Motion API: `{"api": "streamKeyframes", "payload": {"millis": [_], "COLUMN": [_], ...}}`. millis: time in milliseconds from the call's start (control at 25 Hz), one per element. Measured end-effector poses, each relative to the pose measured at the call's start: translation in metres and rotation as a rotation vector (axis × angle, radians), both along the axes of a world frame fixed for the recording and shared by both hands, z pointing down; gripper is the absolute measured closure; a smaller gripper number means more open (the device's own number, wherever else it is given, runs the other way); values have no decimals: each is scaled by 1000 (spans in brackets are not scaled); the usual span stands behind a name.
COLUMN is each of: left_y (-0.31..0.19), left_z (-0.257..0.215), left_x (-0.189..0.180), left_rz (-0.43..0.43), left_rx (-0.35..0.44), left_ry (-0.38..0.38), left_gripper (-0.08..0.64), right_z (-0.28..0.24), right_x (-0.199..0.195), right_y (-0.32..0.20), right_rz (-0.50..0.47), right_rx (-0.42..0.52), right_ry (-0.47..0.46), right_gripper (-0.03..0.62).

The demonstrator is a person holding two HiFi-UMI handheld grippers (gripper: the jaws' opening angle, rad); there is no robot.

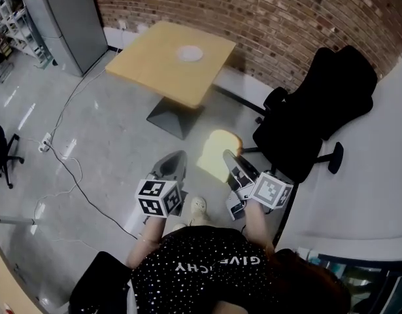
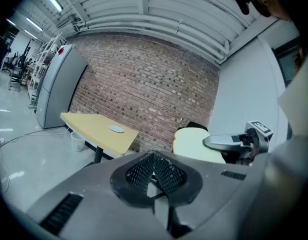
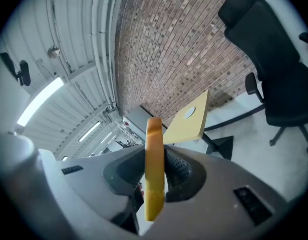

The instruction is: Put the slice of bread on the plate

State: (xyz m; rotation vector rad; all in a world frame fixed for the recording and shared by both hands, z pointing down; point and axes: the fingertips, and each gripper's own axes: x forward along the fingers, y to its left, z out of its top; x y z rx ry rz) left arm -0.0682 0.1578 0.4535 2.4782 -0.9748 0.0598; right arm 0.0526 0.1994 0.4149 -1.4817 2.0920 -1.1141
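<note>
My right gripper point(image 1: 227, 160) is shut on a pale slice of bread point(image 1: 217, 153) and holds it upright in the air above the floor. In the right gripper view the bread point(image 3: 154, 170) stands edge-on between the two pads. A small white plate point(image 1: 189, 53) lies on the yellow table point(image 1: 155, 67) farther ahead; the plate point(image 3: 189, 112) also shows beyond the bread. Just left of the bread, my left gripper point(image 1: 172, 165) is shut and empty, its pads point(image 2: 161, 170) meeting. From that side I see the bread point(image 2: 193, 144) and the plate point(image 2: 116, 129).
A black office chair point(image 1: 318, 110) stands right of the table, close to my right gripper. A grey cabinet point(image 1: 63, 18) stands at the back left, and cables point(image 1: 63, 159) run over the floor. A brick wall point(image 1: 266, 12) is behind the table.
</note>
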Motion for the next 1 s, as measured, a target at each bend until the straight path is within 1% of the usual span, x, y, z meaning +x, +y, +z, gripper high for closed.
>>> {"api": "streamKeyframes", "payload": {"millis": [160, 280, 400, 520, 760, 1000], "left_y": [-46, -72, -91, -106, -118, -115], "left_z": [-3, 5, 8, 7, 15, 16], "left_x": [28, 42, 53, 62, 69, 75], "left_rz": [-13, -27, -46, -64, -96, -115], "left_rx": [16, 7, 5, 14, 21, 21], "left_ry": [2, -10, -14, -13, -18, -27], "left_gripper": [561, 561, 561, 561, 561, 561], "right_z": [-1, 5, 9, 9, 18, 19], "right_x": [28, 44, 54, 59, 69, 78], "right_y": [-47, -75, -98, -115, -130, -124], "right_rz": [-21, -34, -63, -101, -118, -127], "right_rx": [6, 0, -9, 3, 12, 2], "right_ry": [0, -4, -10, 5, -26, -49], "right_gripper": [497, 497, 497, 497, 497, 497]}}
